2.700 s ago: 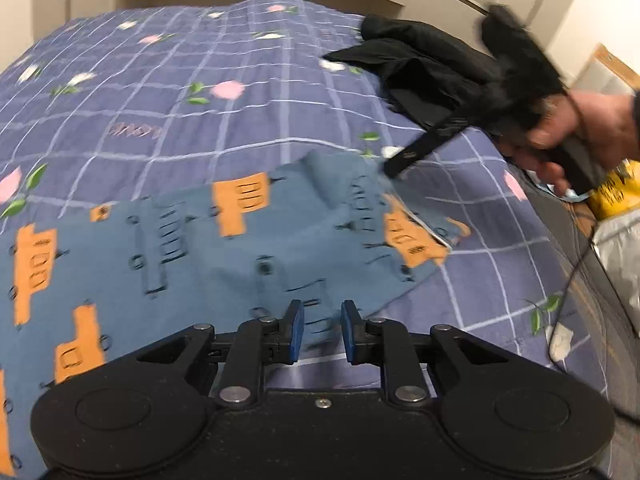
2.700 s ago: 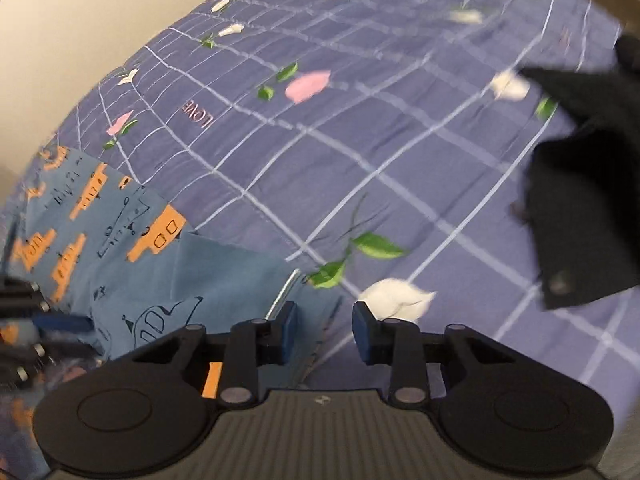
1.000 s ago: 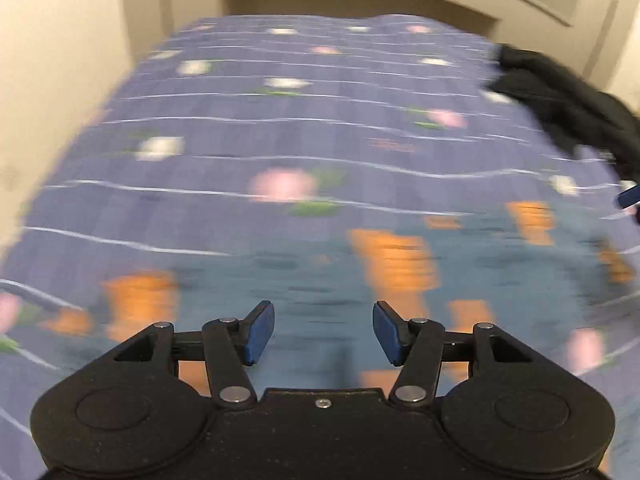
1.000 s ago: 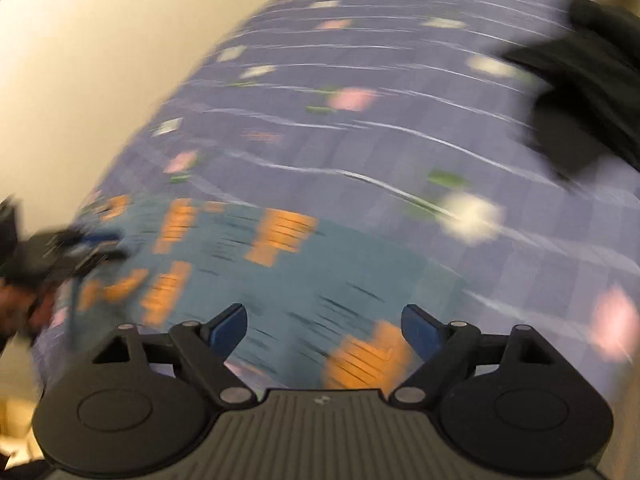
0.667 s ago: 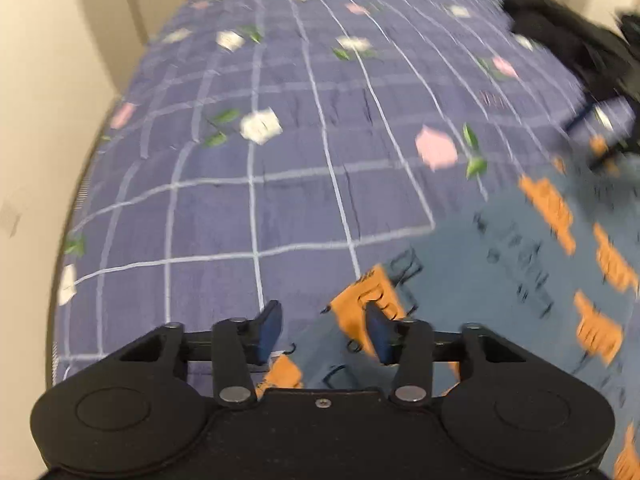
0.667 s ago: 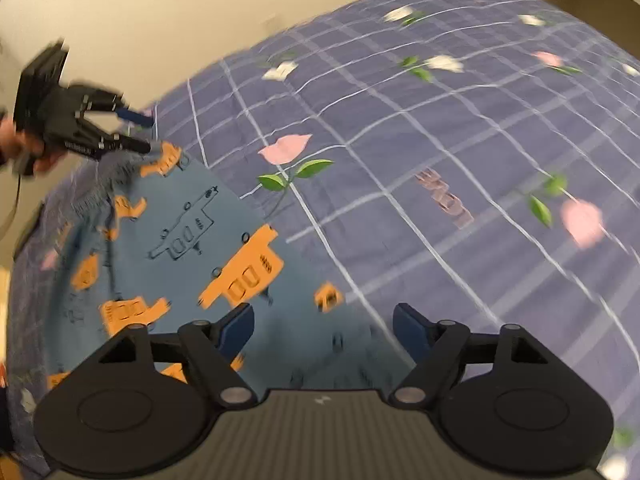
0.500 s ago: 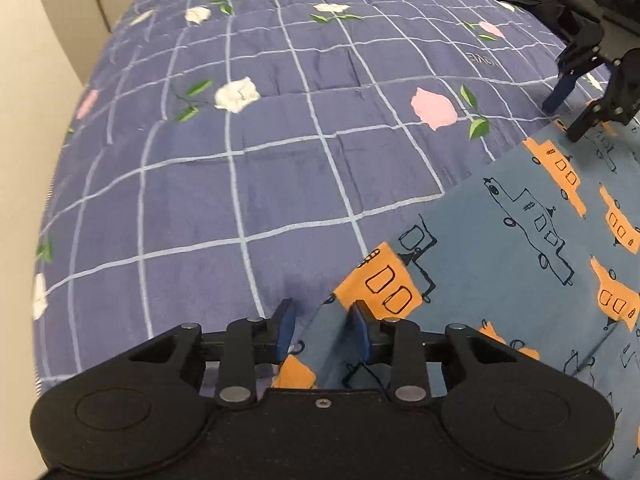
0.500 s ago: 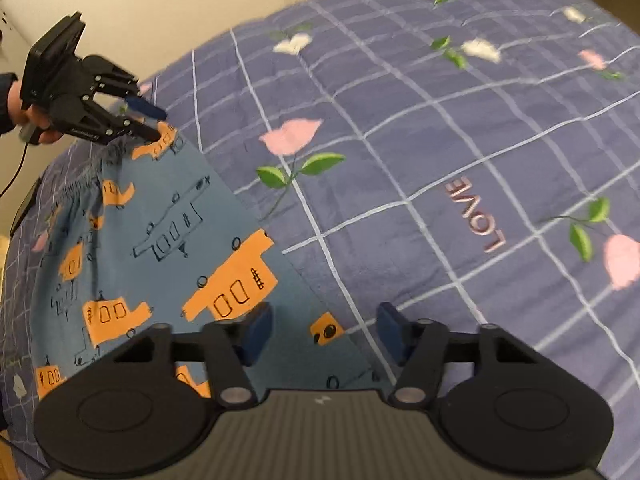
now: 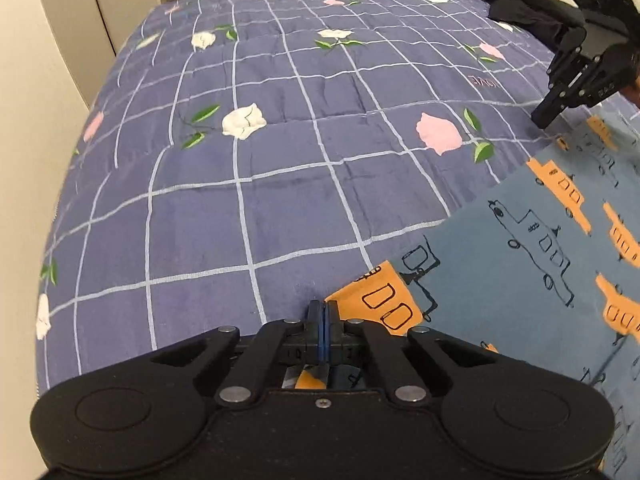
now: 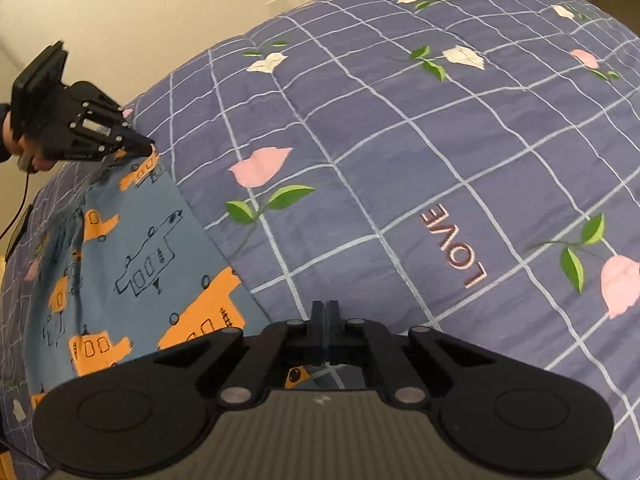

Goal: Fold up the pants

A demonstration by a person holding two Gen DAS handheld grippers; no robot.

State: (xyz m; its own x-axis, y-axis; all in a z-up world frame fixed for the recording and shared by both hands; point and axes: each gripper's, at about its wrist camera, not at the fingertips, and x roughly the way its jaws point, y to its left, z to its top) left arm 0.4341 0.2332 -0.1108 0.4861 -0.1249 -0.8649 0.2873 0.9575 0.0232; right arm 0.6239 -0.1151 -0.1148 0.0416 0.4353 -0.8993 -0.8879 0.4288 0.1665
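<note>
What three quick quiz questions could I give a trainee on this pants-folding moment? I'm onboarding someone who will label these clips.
1. True or false: the left gripper has its jaws closed at a corner of the blue patterned pants.
2. What lies at the far right of the bed in the left wrist view? A) a pillow B) a dark garment C) a towel
3. Fill in: the word stitched on the bedspread near the right gripper is ____.

Key:
1. True; the right gripper is closed at another corner of the pants.
2. B, the dark garment.
3. LOVE.
</note>
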